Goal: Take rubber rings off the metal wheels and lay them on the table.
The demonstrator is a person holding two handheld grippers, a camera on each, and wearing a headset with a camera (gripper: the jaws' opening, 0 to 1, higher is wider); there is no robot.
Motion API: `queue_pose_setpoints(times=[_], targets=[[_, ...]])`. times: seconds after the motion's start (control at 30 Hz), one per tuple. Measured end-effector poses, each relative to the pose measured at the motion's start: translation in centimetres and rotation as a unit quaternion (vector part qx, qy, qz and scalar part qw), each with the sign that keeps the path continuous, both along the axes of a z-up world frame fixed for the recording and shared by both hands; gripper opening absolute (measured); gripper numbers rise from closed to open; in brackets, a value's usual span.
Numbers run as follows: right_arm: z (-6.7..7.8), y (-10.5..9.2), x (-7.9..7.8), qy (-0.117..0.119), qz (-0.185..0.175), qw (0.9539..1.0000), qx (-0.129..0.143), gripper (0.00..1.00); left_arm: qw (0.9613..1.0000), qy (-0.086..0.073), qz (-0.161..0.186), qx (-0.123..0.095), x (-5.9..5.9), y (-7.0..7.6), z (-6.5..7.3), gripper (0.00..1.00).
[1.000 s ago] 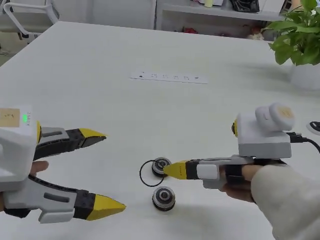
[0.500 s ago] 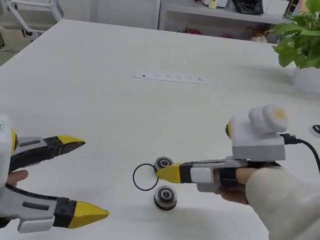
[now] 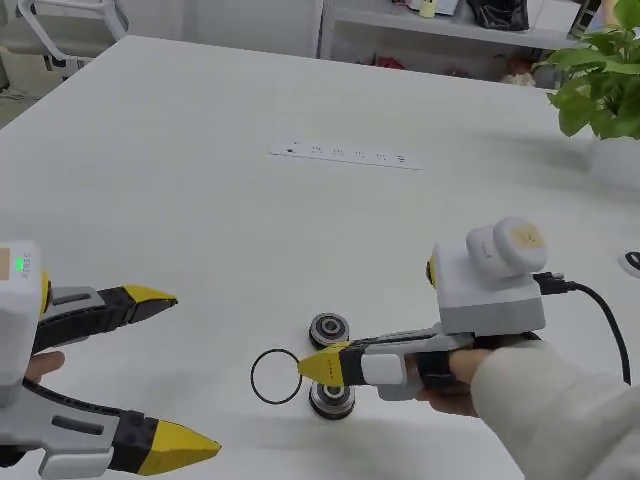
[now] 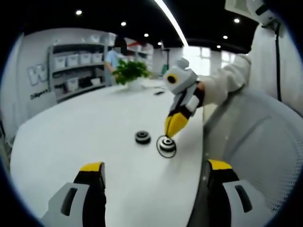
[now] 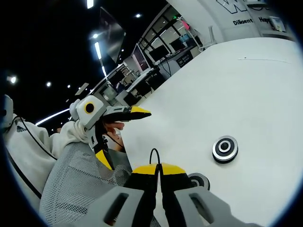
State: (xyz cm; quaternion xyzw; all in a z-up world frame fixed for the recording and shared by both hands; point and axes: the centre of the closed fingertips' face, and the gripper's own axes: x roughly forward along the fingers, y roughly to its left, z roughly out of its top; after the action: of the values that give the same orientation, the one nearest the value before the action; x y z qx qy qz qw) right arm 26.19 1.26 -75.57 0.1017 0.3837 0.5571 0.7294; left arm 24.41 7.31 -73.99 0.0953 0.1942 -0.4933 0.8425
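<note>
Two small metal wheels lie on the white table: the far wheel point(image 3: 328, 328) point(image 4: 142, 137) point(image 5: 225, 148) and the near wheel point(image 3: 332, 399) point(image 4: 166, 143) point(image 5: 199, 180). My right gripper point(image 3: 322, 367) point(image 4: 176, 125) point(image 5: 158, 170) reaches in from the right, shut on a thin black rubber ring point(image 3: 275, 376) point(image 4: 166, 148) point(image 5: 154, 156). The ring hangs free to the left of the near wheel, just over the table. My left gripper point(image 3: 168, 370) point(image 4: 155, 169) stands open well to the left, with nothing between its jaws.
A white power strip point(image 3: 345, 155) lies flat farther back on the table. At the back right a potted plant point(image 3: 598, 75) stands, and a black cable point(image 3: 600, 315) trails from the right gripper. Bare table point(image 3: 200, 200) spreads to the left and back.
The right gripper has drawn the ring away from the far wheel, toward me and leftward, and now sits beside the near wheel. The left gripper stays open, little moved.
</note>
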Motion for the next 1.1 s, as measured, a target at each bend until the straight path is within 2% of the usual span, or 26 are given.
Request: queue_pose_setpoints(times=[0.2, 0.7, 0.97, 1.1], targets=[[-1.1, 0.2, -0.2, -0.006, 0.008, 0.9997, -0.022, 0.00, 0.9998, 0.010, -0.017, 0.007, -0.6, -0.5, -0.5, 0.90], [-3.2, 0.6, 0.1, -0.021, 0.008, 0.9978, -0.062, 0.00, 0.9992, 0.024, -0.030, 0.009, -1.1, -0.9, -1.0, 0.90], [-3.8, 1.0, -0.3, -0.030, 0.022, 0.9967, -0.072, 0.00, 0.9989, 0.029, -0.035, 0.011, -1.3, -1.0, -1.2, 0.89], [-4.0, 0.9, -0.2, -0.042, 0.026, 0.9958, -0.077, 0.00, 0.9989, 0.030, -0.035, 0.011, -1.3, -1.0, -1.2, 0.89]])
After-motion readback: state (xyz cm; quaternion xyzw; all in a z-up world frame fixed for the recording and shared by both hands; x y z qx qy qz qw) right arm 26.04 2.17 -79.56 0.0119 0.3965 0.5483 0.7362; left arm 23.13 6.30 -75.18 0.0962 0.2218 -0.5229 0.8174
